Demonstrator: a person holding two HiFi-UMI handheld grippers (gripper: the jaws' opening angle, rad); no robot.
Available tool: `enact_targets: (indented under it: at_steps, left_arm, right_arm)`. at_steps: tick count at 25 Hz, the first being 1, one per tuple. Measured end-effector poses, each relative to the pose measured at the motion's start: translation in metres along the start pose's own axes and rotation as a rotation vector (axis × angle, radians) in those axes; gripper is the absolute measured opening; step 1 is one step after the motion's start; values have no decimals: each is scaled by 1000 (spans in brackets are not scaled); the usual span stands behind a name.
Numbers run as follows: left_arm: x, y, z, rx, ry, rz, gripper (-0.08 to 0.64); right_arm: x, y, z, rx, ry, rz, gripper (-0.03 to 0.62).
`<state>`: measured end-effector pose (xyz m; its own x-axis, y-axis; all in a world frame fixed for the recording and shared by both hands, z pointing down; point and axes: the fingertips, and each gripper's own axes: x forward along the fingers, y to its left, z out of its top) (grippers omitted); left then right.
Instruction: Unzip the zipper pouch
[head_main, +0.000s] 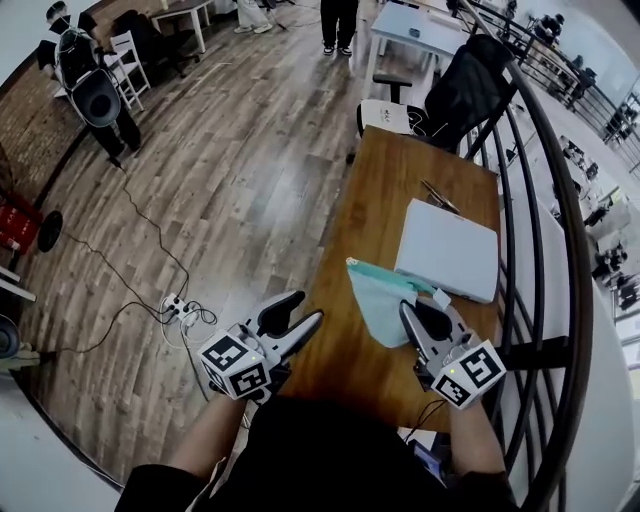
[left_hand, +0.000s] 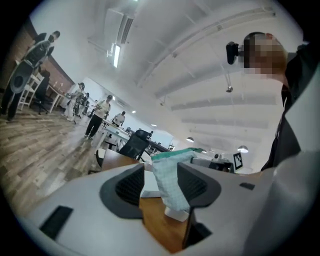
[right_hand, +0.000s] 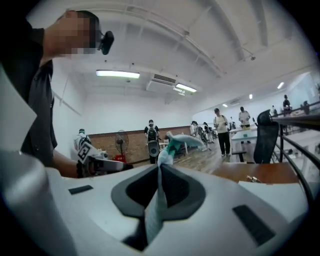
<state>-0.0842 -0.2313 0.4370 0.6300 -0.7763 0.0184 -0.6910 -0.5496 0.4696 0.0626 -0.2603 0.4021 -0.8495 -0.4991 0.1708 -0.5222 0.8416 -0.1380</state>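
Head view: the zipper pouch (head_main: 383, 303) hangs above the wooden table (head_main: 400, 180), pinched at one corner by the right gripper (head_main: 415, 312). The left gripper (head_main: 308, 308) hovers at the table's left edge, clear of the pouch.

Left gripper view: the jaws stand apart and grip nothing, and the pouch shows beyond them, over the table.

Right gripper view: the jaws are clamped on the pouch fabric, above the table.

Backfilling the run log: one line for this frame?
right gripper: shut on zipper pouch, held over table | left gripper: open, empty, beside pouch, not touching | zipper: state unclear
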Motion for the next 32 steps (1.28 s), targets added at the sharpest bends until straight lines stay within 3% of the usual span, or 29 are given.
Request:
enact_targets:
  at_steps: [3, 6, 8, 13, 16, 18, 20, 24, 28, 32]
  left_arm:
    - [17, -9, 3, -53, -7, -94, 213]
    - [33, -23, 7, -47, 6, -177, 231]
    - [38, -30, 6, -87, 16, -243, 247]
    - [35, -50, 0, -281, 1, -431, 247]
    - [38, -57, -4, -337, 15, -489, 247]
    - [38, -60, -3, -333, 15, -506, 216]
    - [36, -61, 0, -332, 6, -516, 129]
    - [29, -63, 2, -312, 9, -532, 96]
    - [25, -68, 1, -226, 36, -515, 81]
    - [22, -74, -6, -70, 85, -481, 69]
  right_arm:
    - [-13, 25, 11, -125, -15, 42, 8]
    - [-25, 45, 26, -190, -39, 66, 8]
    - [-31, 53, 31, -172, -54, 71, 8]
    - [-46, 63, 25, -139, -60, 94, 8]
    - [-51, 68, 27, -125, -71, 100, 8]
    - [-52, 67, 27, -120, -71, 90, 8]
    - [-53, 65, 25, -113, -70, 79, 8]
    - [-53, 59, 21, -85, -73, 60, 8]
    - [-54, 48, 12, -62, -55, 20, 8]
    - [-54, 37, -1, -21, -32, -22, 9]
